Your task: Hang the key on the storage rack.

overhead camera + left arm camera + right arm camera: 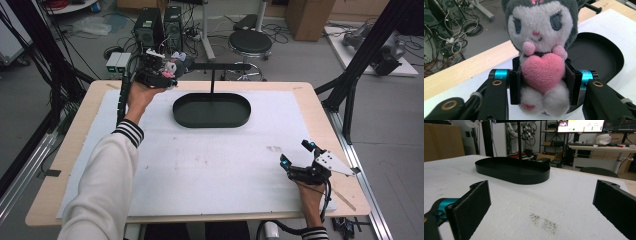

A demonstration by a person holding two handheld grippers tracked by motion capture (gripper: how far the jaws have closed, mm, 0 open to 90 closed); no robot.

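Aloft beside the black tray (pixel 211 110), the left gripper (pixel 541 82) clamps a plush toy (pixel 541 50) while the right gripper (pixel 299 159) rests wide open.

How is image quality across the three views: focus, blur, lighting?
High view: evenly lit, slightly soft, plush toy small. Left gripper view: plush toy sharp between the pads, floor cables softer. Right gripper view: near pads blurred, black tray clearer, monitors overexposed.

A robotics lab is showing here: computer towers (pixel 159 26) and tangled cables (pixel 60 35) are sitting on the floor beyond the surface (pixel 65 150), a black frame (pixel 360 60) is standing right, and monitors (pixel 580 125) are glowing far back.
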